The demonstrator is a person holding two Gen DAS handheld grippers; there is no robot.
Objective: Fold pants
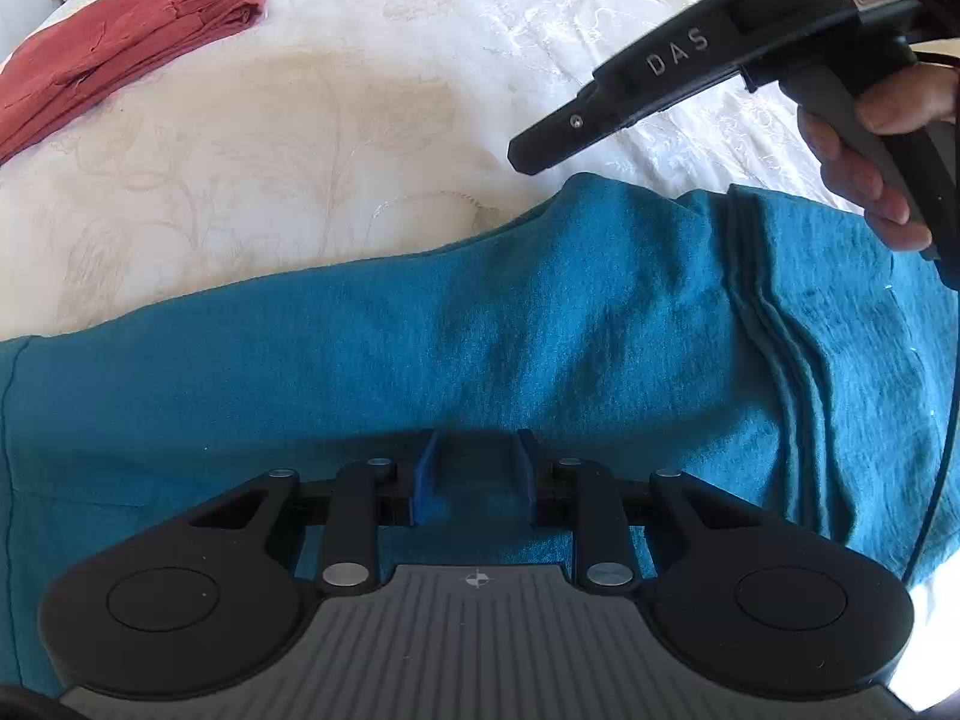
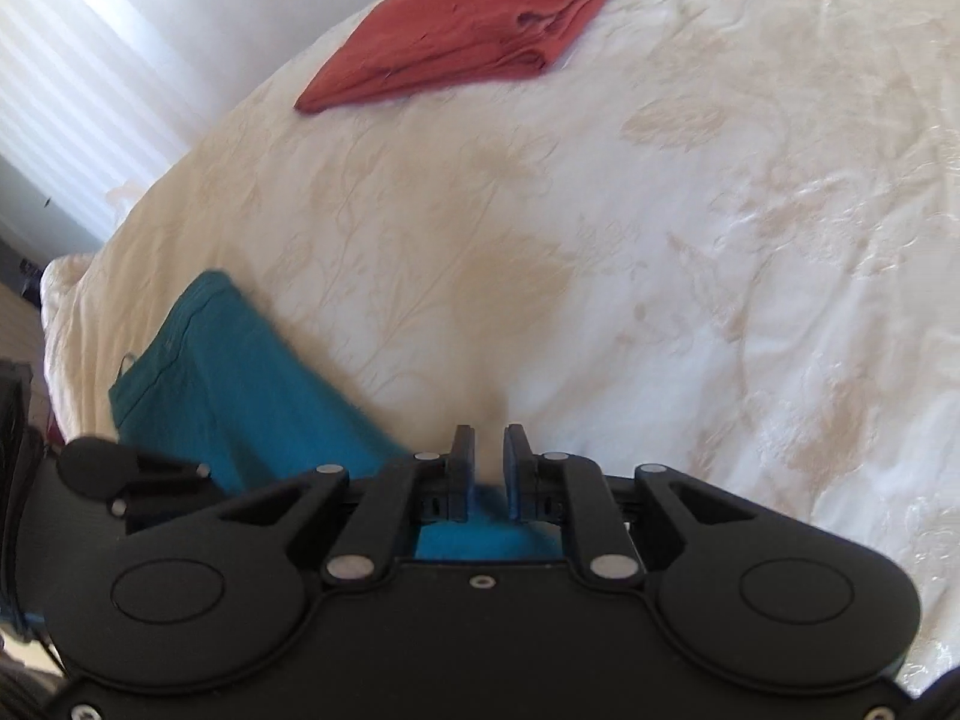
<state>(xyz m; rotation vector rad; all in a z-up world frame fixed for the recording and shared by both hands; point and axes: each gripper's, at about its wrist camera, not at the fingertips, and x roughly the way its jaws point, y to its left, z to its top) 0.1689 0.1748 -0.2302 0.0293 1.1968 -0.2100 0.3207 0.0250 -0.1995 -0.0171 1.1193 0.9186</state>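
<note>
The teal pants (image 1: pixel 480 330) lie flat across the near part of the white bedspread (image 1: pixel 360 90), with a layered fold at the right. My left gripper (image 1: pixel 474 456) hovers over their middle, its blue pads a hand's width apart and empty. My right gripper (image 1: pixel 528 156) shows in the left wrist view as a black body held above the pants' far edge. In the right wrist view the right gripper (image 2: pixel 489 450) has its pads a narrow gap apart with nothing between them, and the teal pants (image 2: pixel 240 384) stretch to the left.
A folded red garment (image 1: pixel 120 48) lies at the far left of the bed; it also shows in the right wrist view (image 2: pixel 468 30). The bedspread (image 2: pixel 660 240) has a pale floral pattern. A window blind (image 2: pixel 78 78) is beyond the bed's left edge.
</note>
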